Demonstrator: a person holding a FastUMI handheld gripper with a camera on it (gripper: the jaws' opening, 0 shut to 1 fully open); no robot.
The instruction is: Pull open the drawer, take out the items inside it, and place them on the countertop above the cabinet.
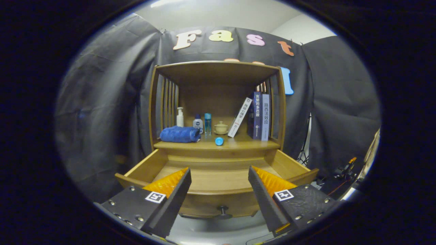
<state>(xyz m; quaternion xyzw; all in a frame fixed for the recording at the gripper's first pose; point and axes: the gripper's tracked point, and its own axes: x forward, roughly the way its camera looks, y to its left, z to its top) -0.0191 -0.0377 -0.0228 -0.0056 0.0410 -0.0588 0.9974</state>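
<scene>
Beyond the spread, empty gripper [219, 180]: one drawer [218, 177], one folded blue towel [180, 134], three bottles [180, 117], one lidded cup [220, 128], one blue ball [219, 141], three books [257, 115].

Wooden drawer [218, 177] is being held pulled fully out below the countertop [204, 144]; its visible bottom is bare. On the countertop, a folded blue towel [180, 134] is lying left, and a small blue round item [219, 141] is sitting at the front edge.
</scene>
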